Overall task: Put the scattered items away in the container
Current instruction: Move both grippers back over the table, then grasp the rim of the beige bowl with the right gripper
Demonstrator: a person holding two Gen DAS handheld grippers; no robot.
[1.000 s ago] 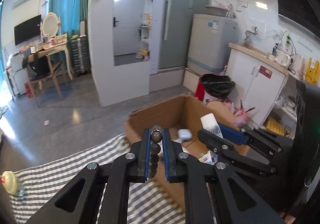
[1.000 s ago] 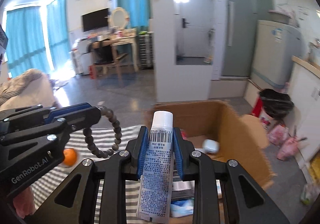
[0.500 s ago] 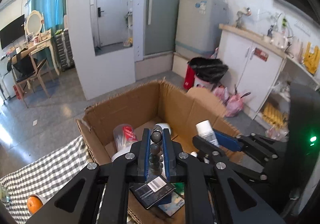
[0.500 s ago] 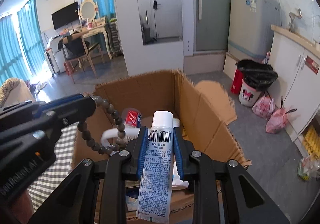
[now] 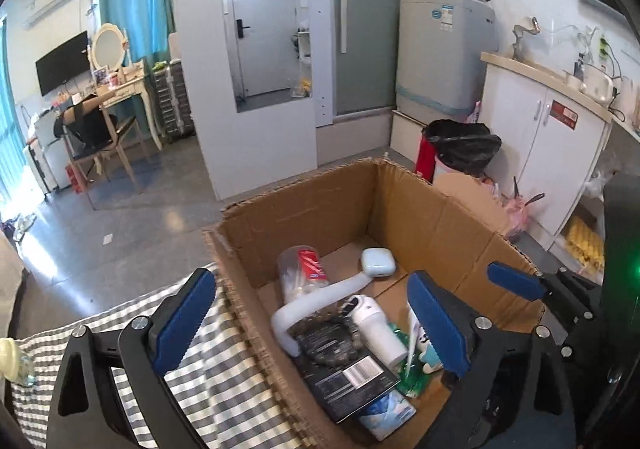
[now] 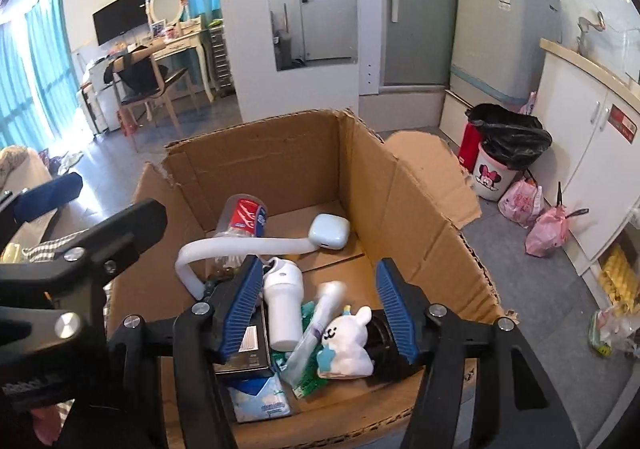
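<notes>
Both claws, left (image 5: 308,313) and right (image 6: 318,309), just spread empty above the cardboard box (image 5: 424,209); striped cloth (image 5: 224,381) lies beneath the left claw, grey floor (image 5: 120,225) beyond.

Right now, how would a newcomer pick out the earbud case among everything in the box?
Find the open cardboard box beyond the grippers. At the back of its floor, near the far right corner, lies the earbud case, touching the end of a bent white tube. It is the only small, rounded, pale blue shell there.
</notes>
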